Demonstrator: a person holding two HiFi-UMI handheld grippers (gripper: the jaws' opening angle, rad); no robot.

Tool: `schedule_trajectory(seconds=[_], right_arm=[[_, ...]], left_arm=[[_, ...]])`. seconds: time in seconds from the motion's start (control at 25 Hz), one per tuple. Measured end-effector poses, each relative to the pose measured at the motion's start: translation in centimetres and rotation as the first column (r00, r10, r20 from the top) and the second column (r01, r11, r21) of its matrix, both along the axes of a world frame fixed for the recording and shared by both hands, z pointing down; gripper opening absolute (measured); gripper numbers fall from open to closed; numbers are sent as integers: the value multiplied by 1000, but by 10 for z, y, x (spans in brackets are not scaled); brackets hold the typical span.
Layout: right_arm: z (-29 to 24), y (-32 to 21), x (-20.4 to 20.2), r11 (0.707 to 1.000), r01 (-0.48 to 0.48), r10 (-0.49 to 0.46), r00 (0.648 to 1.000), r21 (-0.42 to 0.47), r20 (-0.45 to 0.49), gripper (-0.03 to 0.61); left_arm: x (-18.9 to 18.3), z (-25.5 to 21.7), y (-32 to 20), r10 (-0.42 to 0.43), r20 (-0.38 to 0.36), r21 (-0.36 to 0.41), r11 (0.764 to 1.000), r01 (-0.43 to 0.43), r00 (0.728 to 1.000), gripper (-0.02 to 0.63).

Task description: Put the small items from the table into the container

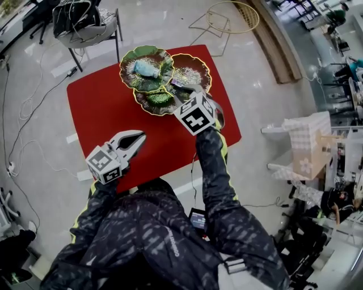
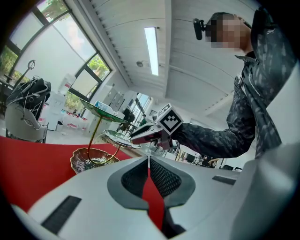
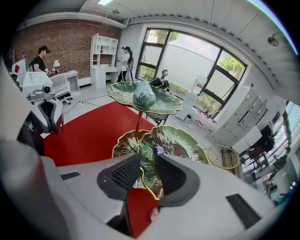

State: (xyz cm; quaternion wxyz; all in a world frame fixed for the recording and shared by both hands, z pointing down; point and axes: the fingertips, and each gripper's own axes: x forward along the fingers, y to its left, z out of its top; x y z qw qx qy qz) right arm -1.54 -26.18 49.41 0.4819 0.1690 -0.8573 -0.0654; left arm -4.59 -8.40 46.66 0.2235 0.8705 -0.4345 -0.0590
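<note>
A three-tier stand of leaf-shaped dishes (image 1: 170, 59) stands at the far edge of the red table (image 1: 102, 107). The top green dish (image 3: 161, 104) holds a pale blue-green item (image 3: 144, 97). A small purple item (image 3: 158, 150) lies on the middle dish (image 3: 187, 145). My right gripper (image 3: 147, 161) hangs tilted down over that dish's near rim, open, with nothing between its pads. A small round pinkish thing (image 3: 152, 214) shows on the table below the jaws. My left gripper (image 1: 142, 135) is held level over the table's near side, shut and empty. In the left gripper view, the left gripper (image 2: 149, 159) points at the stand's lowest dish (image 2: 91, 159) and the right gripper (image 2: 145, 133).
A chair piled with cables (image 1: 85, 22) stands behind the table's left corner. A yellow wire frame (image 1: 232, 17) lies on the floor behind the right corner. Two people (image 3: 40, 56) stand by desks far off. Bare red tabletop lies left of the stand.
</note>
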Motion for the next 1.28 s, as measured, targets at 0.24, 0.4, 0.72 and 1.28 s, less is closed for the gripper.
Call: schedule_trajectory(seconds=[0.24,0.4,0.72,1.28], right_arm=[[-14,30,8,1000,3,-3,1000,-3,22,112],[-14,55,13,1000,7,-6,999,-19,44,112],[2,114,32,993,32,-24,997,-113,69,82],[-4,161,63,986,-7,36,984,-169,172,44]], left_arm=[[9,-11,11,-1,29,11,1000,1,1000,12],[16,-12,16,17,53,6,1000,-18,998,12],[29,-18,23,32,79,15,999,-33,996,12],[53,-10,27,83,89,-21,996,-82,993,11]])
